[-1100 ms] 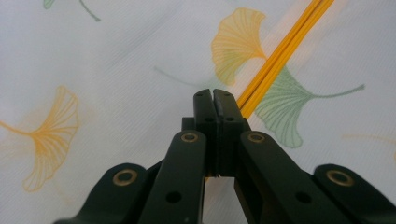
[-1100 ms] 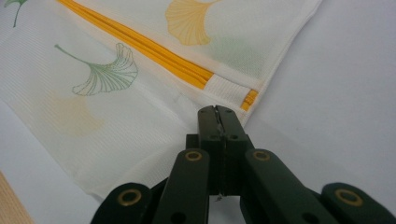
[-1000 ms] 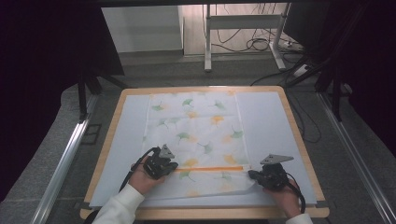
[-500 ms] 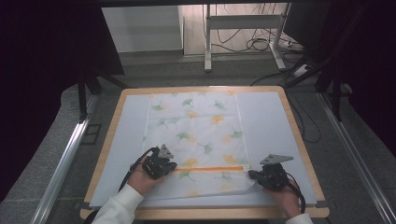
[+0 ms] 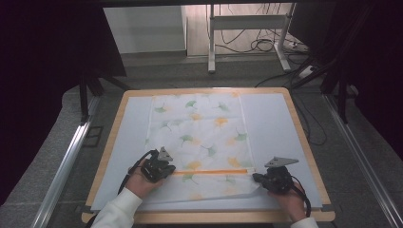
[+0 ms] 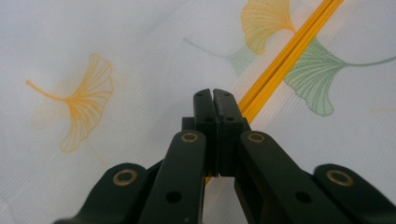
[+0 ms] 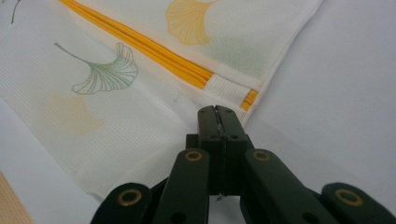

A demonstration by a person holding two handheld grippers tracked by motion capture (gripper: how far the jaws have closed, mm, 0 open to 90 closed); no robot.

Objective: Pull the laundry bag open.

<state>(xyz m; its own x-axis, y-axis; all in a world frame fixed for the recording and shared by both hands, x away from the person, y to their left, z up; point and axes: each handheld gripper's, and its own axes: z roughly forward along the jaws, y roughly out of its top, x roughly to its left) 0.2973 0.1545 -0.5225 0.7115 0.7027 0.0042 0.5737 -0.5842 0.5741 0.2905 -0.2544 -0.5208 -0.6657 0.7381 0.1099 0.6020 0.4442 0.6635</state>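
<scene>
I'm pinching the thin, limp cloth point(image 5: 199, 137) with both grippers, left gripper point(image 5: 157, 169) and right gripper point(image 5: 272, 179) clamped at opposite ends of its orange stripe point(image 5: 211, 172); it's likely slipping easily.

light: even, bright table | surround: dark | near tongs: blurred

1. The right gripper point(image 7: 217, 111) has its black jaws pressed together, pinching the edge of the mesh laundry bag point(image 7: 116, 88).
2. The bag's yellow zipper point(image 7: 140, 46) ends just beyond the jaw tips.
3. Ginkgo leaf prints point(image 7: 105, 70) cover the fabric, which lies on a pale mat point(image 7: 345, 79).
</scene>
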